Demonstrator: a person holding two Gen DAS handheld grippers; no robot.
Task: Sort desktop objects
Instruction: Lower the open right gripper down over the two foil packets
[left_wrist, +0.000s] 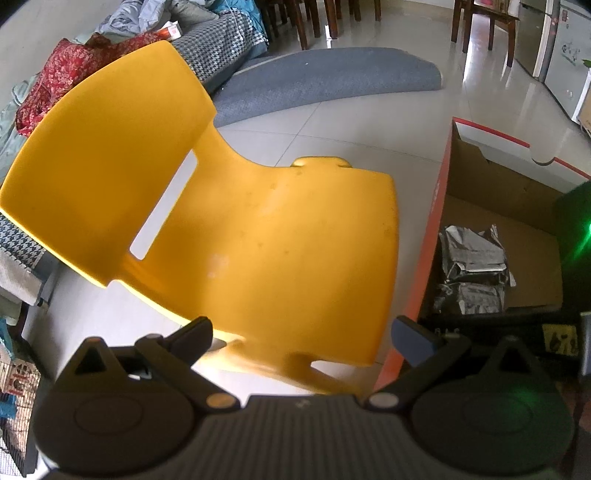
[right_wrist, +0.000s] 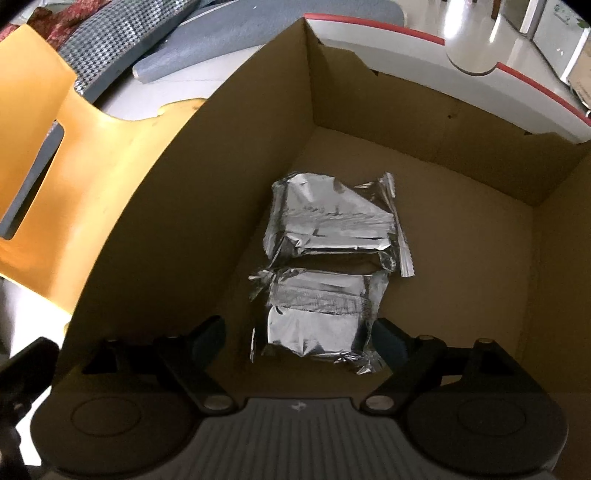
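Inside the cardboard box (right_wrist: 461, 236), two crinkled silver foil packets (right_wrist: 332, 236) lie beneath wide-open, empty fingers (right_wrist: 388, 341).

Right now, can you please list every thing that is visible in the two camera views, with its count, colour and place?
foil packets: two, silver, on the floor of the cardboard box, one just beyond the other
cardboard box: one, brown inside with a red and white rim, open, beside the chair
chair: one, yellow plastic, on the tiled floor left of the box
rug: one, grey, on the floor beyond the chair
fabrics: a pile, red and checked grey, far left
left hand-held gripper: one, black, open over the chair seat, holding nothing
right hand-held gripper: one, black, open inside the box, either side of the near packet
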